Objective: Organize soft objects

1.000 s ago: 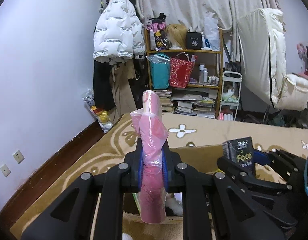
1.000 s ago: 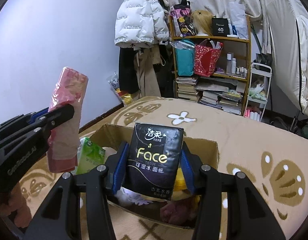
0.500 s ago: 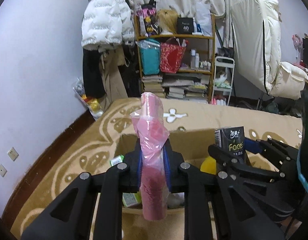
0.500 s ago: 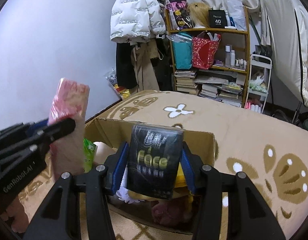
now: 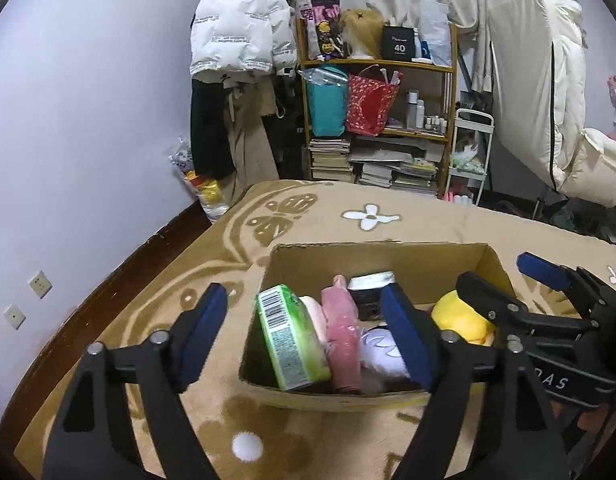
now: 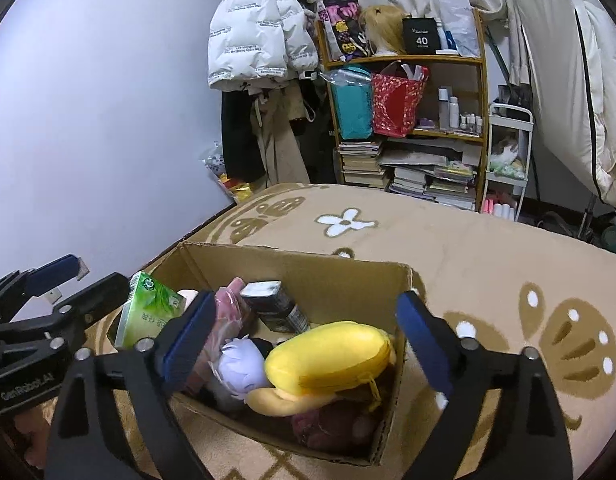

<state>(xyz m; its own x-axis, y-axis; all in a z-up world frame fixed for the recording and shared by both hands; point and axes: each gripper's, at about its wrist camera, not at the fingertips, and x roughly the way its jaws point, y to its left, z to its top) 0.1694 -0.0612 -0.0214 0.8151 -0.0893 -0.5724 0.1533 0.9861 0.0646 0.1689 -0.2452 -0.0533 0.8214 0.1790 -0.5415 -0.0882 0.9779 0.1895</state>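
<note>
Cardboard box [image 5: 372,256] on the blanket [image 5: 428,224] holds the pink pack [image 5: 342,332], dropped from the left gripper [image 5: 304,328], jaws opening, empty; likewise the right gripper [image 6: 300,344] is opening above the black tissue pack [image 6: 274,306], nothing between.

A: The left gripper [image 5: 304,312] is matte black, its two fingers [image 5: 204,320] faced with blue pads, silver screws at the joints.

B: The right gripper [image 6: 302,330] matches: black arms, blue pads, round silver screws. White lettering reads "GenRobot.AI" on the left one's side.
</note>
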